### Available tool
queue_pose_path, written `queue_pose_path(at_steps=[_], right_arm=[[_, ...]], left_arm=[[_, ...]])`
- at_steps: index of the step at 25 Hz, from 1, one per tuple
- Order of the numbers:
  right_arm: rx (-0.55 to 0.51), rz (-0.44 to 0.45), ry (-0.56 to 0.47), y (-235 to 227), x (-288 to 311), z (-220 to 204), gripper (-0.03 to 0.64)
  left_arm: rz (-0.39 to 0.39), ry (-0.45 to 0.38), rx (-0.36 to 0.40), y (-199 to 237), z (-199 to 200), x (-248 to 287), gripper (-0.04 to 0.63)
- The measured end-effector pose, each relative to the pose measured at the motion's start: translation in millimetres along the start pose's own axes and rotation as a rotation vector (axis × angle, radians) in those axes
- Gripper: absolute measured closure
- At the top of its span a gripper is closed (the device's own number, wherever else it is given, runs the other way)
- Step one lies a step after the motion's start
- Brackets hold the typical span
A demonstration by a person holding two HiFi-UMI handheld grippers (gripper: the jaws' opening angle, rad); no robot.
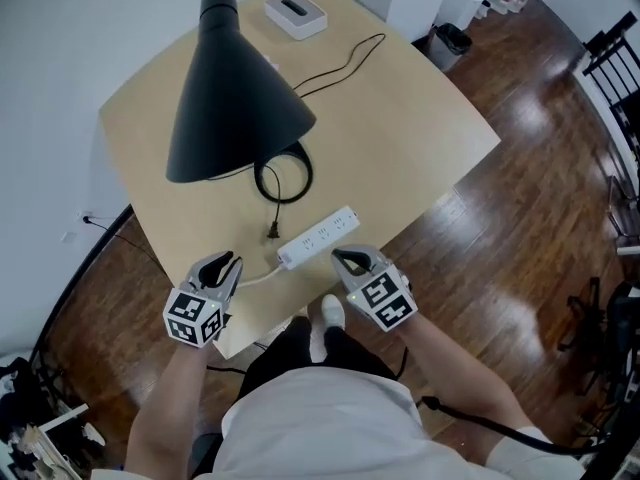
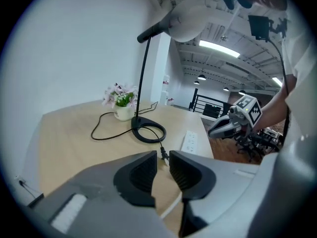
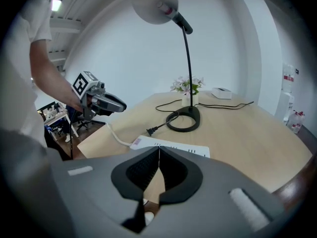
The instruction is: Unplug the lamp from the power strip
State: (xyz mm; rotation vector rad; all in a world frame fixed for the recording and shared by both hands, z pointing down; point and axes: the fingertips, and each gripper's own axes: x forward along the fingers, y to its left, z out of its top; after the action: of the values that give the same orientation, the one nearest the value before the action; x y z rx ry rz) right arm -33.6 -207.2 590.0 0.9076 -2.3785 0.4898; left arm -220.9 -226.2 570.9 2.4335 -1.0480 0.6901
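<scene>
The black lamp (image 1: pixel 235 98) stands on the wooden table (image 1: pixel 420 118) with its ring base (image 1: pixel 283 176) behind the white power strip (image 1: pixel 318 236). Its black plug (image 1: pixel 271 231) lies loose on the tabletop just left of the strip, out of any socket. My left gripper (image 1: pixel 231 261) hovers at the table's near edge, jaws slightly apart and empty; in the left gripper view the plug (image 2: pixel 163 155) lies just beyond my left gripper (image 2: pixel 163 170). My right gripper (image 1: pixel 341 259) is shut on nothing near the strip's near side, and the strip (image 3: pixel 173 147) lies past my right gripper (image 3: pixel 159 167).
The strip's white cable (image 1: pixel 255 276) runs off the near edge between the grippers. A white box (image 1: pixel 296 13) and a small flower pot (image 2: pixel 123 108) sit at the far side, with the lamp's cord (image 1: pixel 345 63) looping there. Wooden floor and a bin (image 1: pixel 448 43) surround the table.
</scene>
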Motion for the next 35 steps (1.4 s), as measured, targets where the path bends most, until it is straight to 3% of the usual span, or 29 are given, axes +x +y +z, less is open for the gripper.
queue_pose_path(at_steps=[5,10,16,20,24,30,35], right_arm=[[-0.033,0.068,-0.007,24.2,-23.2,-12.1,0.607],[-0.055,0.075,-0.052,47.8,-61.2,-13.7,0.607],[-0.063,0.042,-0.121,90.5,-131.0,-16.0,0.602],[-0.035,0.010,-0.170,131.9,-175.1,-30.1,0.583],[0.008,-0.029,-0.185,189.4,-217.2,-59.3,0.574],[0.049,-0.044,-0.188,275.2,-274.2,-97.8,0.560],[-0.015,-0.053,-0.226,299.5,-321.1,-105.1,0.555]], left_arm=[[0.063,-0.053,-0.065,-38.0,-14.2,-66.2,0.514],[0.066,-0.108,-0.070,-84.4,-26.2,-125.6,0.527],[-0.020,-0.220,-0.123,-144.0,-28.4,-176.0,0.528],[-0.049,-0.323,-0.085,-184.6,-23.2,-213.0,0.528],[-0.126,-0.426,-0.111,-238.0,-43.6,-253.6,0.528],[-0.179,-0.402,-0.064,-306.1,-97.1,-295.2,0.528],[-0.166,-0.389,-0.015,-346.9,-124.4,-330.5,0.528]])
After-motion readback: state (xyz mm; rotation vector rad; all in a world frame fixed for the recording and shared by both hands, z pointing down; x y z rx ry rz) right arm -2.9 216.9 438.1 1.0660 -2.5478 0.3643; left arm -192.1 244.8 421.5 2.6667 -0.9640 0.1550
